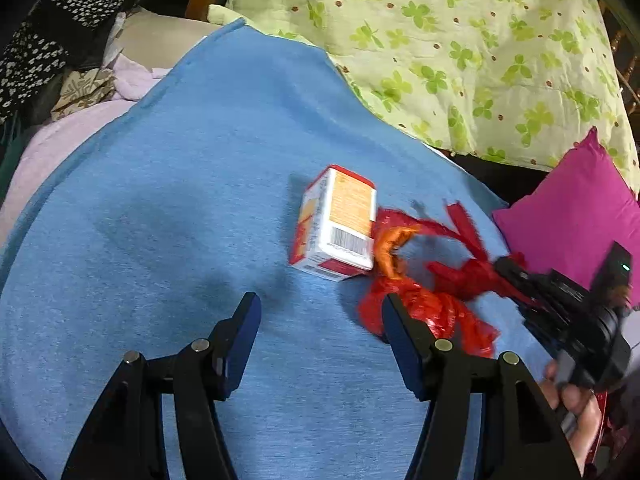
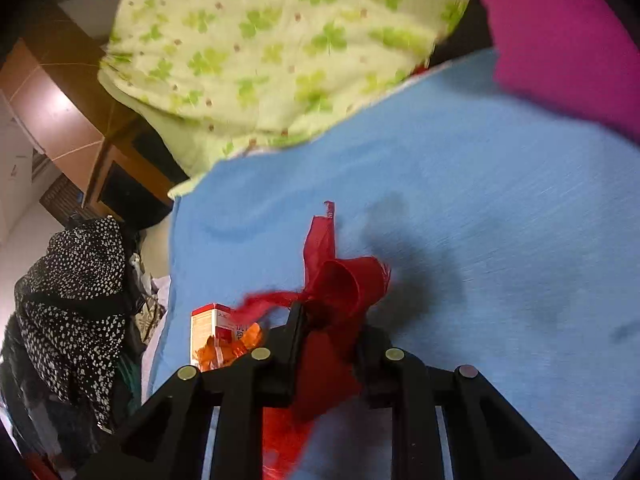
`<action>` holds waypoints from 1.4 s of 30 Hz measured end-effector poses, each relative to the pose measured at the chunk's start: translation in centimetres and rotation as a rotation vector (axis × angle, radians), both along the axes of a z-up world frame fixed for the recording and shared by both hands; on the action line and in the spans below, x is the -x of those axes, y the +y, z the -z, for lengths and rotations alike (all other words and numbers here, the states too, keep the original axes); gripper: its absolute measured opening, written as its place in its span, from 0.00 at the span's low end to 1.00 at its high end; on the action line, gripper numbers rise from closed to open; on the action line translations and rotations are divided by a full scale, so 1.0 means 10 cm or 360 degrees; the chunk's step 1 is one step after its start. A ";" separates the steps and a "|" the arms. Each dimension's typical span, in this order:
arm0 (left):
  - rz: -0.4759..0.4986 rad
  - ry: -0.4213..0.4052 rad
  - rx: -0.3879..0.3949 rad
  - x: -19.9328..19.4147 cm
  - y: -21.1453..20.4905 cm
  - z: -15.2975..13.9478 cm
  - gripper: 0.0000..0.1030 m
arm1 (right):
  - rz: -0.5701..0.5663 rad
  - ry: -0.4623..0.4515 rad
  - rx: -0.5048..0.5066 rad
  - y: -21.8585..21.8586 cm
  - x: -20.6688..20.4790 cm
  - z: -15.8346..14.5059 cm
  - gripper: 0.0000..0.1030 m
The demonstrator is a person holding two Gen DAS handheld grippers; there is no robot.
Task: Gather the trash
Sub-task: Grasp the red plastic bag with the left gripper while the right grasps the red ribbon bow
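Note:
A small white, red and orange carton [image 1: 336, 224] lies on the blue blanket [image 1: 180, 208]. A red plastic bag [image 1: 436, 304] with something orange [image 1: 390, 250] in its mouth lies right of the carton, touching it. My left gripper [image 1: 320, 304] is open and empty, just short of the carton, its right finger against the bag. My right gripper [image 1: 508, 270] comes in from the right and is shut on the bag's handle. In the right wrist view the right gripper [image 2: 332, 312] pinches the red bag [image 2: 336, 280]; the carton [image 2: 210, 328] and the orange piece [image 2: 228, 350] show at lower left.
A green clover-print quilt [image 1: 460, 48] lies behind the blanket. A magenta pillow [image 1: 576, 208] sits at the right. Pale pink fabric [image 1: 60, 136] and black spotted cloth [image 1: 44, 40] are heaped at the left. Wooden furniture [image 2: 60, 112] shows beyond the bed.

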State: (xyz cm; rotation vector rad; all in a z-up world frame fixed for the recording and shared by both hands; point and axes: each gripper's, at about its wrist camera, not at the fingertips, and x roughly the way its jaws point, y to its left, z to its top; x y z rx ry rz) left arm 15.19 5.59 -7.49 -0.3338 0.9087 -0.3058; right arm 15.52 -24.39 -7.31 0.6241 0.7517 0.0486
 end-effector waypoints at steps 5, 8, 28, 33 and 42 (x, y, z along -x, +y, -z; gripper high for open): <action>0.0047 -0.0019 0.0019 0.02 -0.19 -0.04 0.62 | 0.0044 -0.0054 0.0069 -0.19 0.49 -0.20 0.22; 0.0074 -0.0010 0.0056 0.03 -0.30 -0.06 0.62 | 0.0065 -0.0063 0.0082 -0.28 0.77 -0.26 0.22; -0.0063 0.0181 0.0216 -0.16 -0.73 0.16 0.65 | 0.0150 0.0007 -0.0055 -0.62 1.55 -0.02 0.22; -0.0035 0.0275 0.0256 -0.10 -0.71 0.26 0.49 | 0.0207 -0.0054 -0.0033 -0.70 1.59 -0.11 0.22; 0.0000 0.0239 0.0263 0.24 -0.64 0.07 0.44 | 0.0189 -0.0065 -0.0004 -0.67 1.54 -0.17 0.22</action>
